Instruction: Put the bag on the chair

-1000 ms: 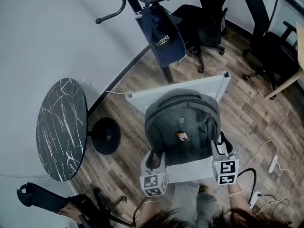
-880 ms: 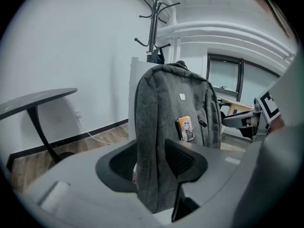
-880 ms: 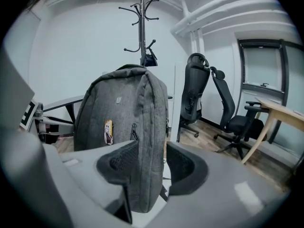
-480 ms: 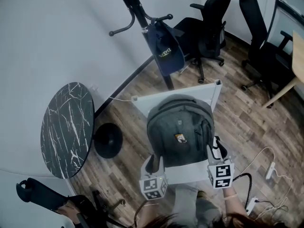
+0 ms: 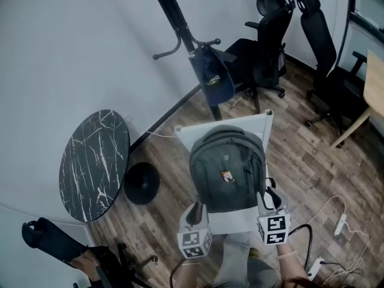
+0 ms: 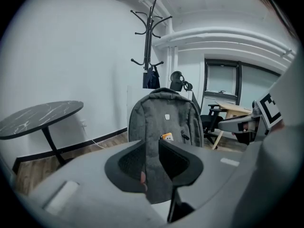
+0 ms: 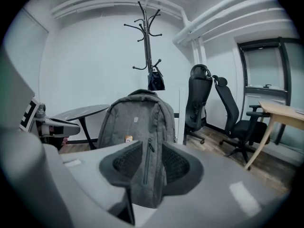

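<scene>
A grey backpack (image 5: pixel 227 170) stands upright on the white chair (image 5: pixel 240 222), leaning on its backrest (image 5: pixel 204 128). My left gripper (image 5: pixel 195 213) is at the bag's lower left corner and my right gripper (image 5: pixel 268 200) at its lower right corner, both over the seat's front edge. In the left gripper view the jaws (image 6: pixel 153 167) are closing, and the backpack (image 6: pixel 166 115) shows through the gap, standing ahead of them. The right gripper view is alike: the jaws (image 7: pixel 151 163) are closing, with the backpack (image 7: pixel 137 118) framed beyond them. Neither pair of pads visibly presses the fabric.
A round black marble table (image 5: pixel 93 164) stands to the left, next to a black stand base (image 5: pixel 142 183). Behind the chair, a navy bag (image 5: pixel 212 77) hangs on a coat stand (image 5: pixel 180 29). Black office chairs (image 5: pixel 270 35) and a wooden desk (image 5: pixel 375 83) are at right. Cables (image 5: pixel 339 224) lie on the floor.
The backpack stays on the seat. Both grippers remain at its lower corners with their jaws narrower than before. The head view has drawn back, so the chair looks smaller.
</scene>
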